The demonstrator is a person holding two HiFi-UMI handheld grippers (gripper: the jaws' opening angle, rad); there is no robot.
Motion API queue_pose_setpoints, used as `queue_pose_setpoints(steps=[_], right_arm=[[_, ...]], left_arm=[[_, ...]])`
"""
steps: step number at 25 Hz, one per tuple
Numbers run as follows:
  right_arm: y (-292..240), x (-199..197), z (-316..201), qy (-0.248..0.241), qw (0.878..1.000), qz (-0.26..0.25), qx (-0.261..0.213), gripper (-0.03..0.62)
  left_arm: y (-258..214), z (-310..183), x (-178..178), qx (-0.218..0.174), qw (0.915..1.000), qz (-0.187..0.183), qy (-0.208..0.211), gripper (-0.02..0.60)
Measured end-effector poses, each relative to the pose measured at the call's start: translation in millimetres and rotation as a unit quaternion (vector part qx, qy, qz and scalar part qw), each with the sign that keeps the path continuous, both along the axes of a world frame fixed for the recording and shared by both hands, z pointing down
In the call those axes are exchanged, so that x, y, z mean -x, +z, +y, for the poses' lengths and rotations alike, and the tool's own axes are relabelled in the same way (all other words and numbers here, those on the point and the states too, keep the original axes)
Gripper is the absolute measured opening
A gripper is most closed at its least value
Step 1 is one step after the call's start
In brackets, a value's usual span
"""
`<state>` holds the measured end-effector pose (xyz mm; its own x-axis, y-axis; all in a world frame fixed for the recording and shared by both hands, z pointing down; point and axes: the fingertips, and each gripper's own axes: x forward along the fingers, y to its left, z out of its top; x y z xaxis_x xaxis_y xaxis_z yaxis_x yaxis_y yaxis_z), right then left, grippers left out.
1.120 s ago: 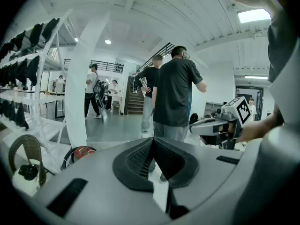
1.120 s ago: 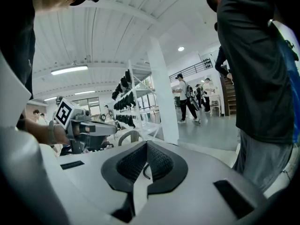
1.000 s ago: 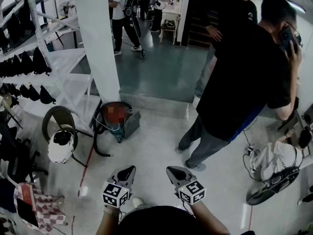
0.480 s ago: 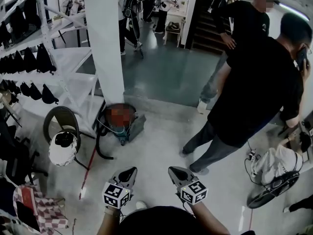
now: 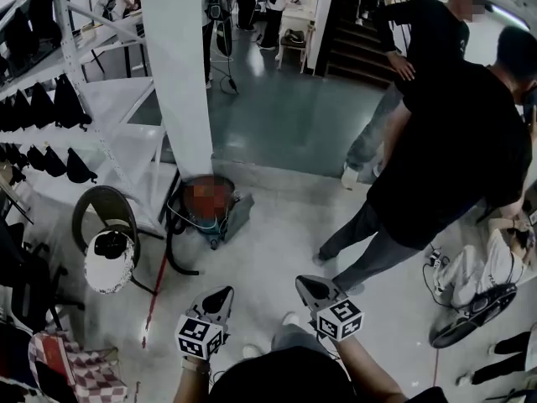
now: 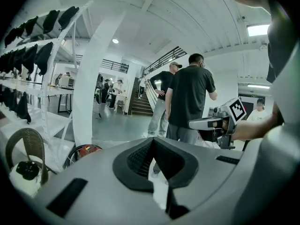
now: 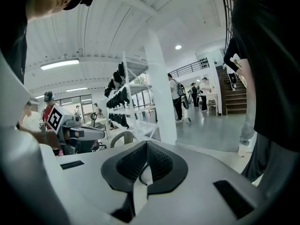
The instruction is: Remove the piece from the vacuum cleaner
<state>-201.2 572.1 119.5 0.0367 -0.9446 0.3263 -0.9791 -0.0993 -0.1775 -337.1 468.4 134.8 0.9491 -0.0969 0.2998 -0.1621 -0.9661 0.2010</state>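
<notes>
Since a second ago the right gripper (image 7: 146,144) has drifted slightly to the right, and the person in black (image 5: 453,141) has shifted toward the right edge of the head view. The left gripper (image 6: 152,140) sits much where it was. Both grippers are held low in front of the wearer, side by side but apart, above bare floor. Each has its jaws closed tip to tip, with only a thin slit lower down between the pads. Neither holds or touches anything.

Ahead of them and a little to the left, well apart, the vacuum cleaner (image 5: 211,206) stands on the pale floor (image 5: 268,250) at the foot of the white pillar (image 5: 178,74). Its black hose (image 5: 172,250) loops down its left side onto the floor. The floor between the grippers and the vacuum cleaner is open, save for a thin red strip (image 5: 156,296) lying to the left. A metal rack (image 5: 101,99) hung with dark items closes the left side, and a chair (image 5: 105,217) carrying a white object stands near its foot. The pillar backs the vacuum cleaner, and beyond it the pale floor meets a darker one. To the right the person in black stands near the open path, with a second person (image 5: 419,49) behind.

A mosaic patch covers the red top of the vacuum cleaner, so its piece cannot be made out. The person in black is cut off by the right edge.
</notes>
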Motion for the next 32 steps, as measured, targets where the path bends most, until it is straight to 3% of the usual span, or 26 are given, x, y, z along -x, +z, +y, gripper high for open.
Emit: queue_pose_setpoints(steps=[7,17,23,27,32], right_arm=[[22.0,-43.0,-43.7,-0.005,1.0,-0.014,-0.002,0.028],[19.6,-177.7,-157.6,-0.048,0.998,-0.031,-0.013,0.028],[23.4,-235.9,-214.7,-0.099,0.994,-0.036,0.003,0.028],[31.7,-259.6,-249.6,-0.133,0.99,-0.039,0.012,0.026],[37.1,-260.9,-290.6,-0.167,0.985,-0.042,0.026,0.028]], left_arm=[[19.6,-37.9,-39.4,-0.005,0.9999,-0.013,-0.004,0.017],[3.0,-145.7,-178.2,-0.03,0.9984,-0.023,-0.042,0.018],[-1.9,-199.6,-246.2,-0.029,0.9957,-0.028,-0.083,0.017],[3.0,-227.3,-267.1,-0.028,0.9923,-0.035,-0.116,0.017],[11.5,-252.3,-263.8,-0.013,0.988,-0.044,-0.148,0.017]])
